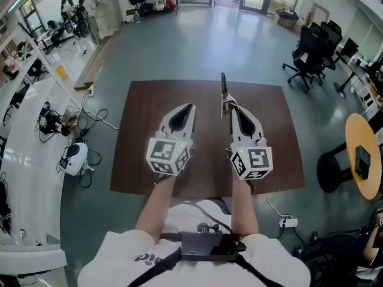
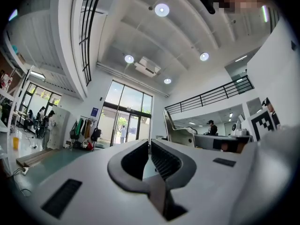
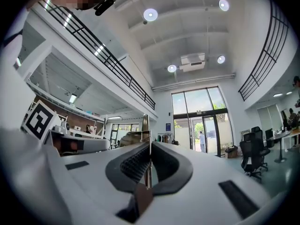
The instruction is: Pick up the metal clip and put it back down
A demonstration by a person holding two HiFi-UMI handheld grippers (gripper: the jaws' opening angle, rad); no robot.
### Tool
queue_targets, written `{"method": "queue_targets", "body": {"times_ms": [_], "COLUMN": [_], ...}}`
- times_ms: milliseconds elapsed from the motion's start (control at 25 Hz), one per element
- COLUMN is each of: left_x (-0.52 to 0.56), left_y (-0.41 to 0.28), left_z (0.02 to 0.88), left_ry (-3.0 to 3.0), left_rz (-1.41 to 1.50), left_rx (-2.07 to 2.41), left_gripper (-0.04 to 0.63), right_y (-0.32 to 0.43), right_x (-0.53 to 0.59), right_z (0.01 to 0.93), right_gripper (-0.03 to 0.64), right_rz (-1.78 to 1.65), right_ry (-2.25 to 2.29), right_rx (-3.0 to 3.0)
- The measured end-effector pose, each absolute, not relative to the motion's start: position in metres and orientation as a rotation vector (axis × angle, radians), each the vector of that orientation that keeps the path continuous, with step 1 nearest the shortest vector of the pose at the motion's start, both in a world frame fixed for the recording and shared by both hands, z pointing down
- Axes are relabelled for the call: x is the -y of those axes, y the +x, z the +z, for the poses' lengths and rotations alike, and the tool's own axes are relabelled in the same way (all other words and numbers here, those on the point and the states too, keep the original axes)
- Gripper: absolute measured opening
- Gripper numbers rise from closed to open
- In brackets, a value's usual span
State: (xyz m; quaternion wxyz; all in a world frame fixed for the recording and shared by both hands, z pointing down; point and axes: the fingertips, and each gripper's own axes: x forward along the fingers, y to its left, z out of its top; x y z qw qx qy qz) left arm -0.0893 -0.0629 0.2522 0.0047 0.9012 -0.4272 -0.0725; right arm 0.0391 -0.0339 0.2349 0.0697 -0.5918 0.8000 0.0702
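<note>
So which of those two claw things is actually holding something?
The right gripper: a thin metal clip sticks out from its shut jaws. The left gripper holds nothing.

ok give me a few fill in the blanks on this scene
The right hand-held gripper is shut on the metal ____.
The left hand-held gripper holds ____.
Below both lies a table whose top is coloured ____.
Missing words: clip; nothing; brown.
</note>
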Motion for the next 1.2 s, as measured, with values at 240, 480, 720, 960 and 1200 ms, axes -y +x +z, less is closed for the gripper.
{"method": "queue_targets", "body": {"times_ms": [240, 480, 720, 960, 1200], "left_x": [0.06, 0.059, 0.061, 0.061, 0.069], "left_y": [-0.089, -0.091, -0.089, -0.072, -0.065], "left_z": [0.248, 0.246, 0.252, 0.268, 0.274], "left_ry": [2.829, 2.839, 2.849, 2.866, 2.844], "left_rz": [-0.237, -0.23, -0.206, -0.107, -0.191], "left_rx": [1.327, 1.315, 1.313, 1.212, 1.141], "left_gripper": [0.025, 0.025, 0.025, 0.009, 0.009], "right_y": [0.037, 0.036, 0.036, 0.036, 0.04], "right_x": [0.03, 0.029, 0.032, 0.038, 0.047], "right_z": [0.23, 0.228, 0.232, 0.239, 0.253], "right_gripper": [0.015, 0.015, 0.015, 0.015, 0.015], "right_rz": [0.226, 0.23, 0.228, 0.213, 0.186], "right_ry": [-1.787, -1.795, -1.78, -1.77, -1.795], "right_rx": [-2.397, -2.386, -2.387, -2.395, -2.402]}}
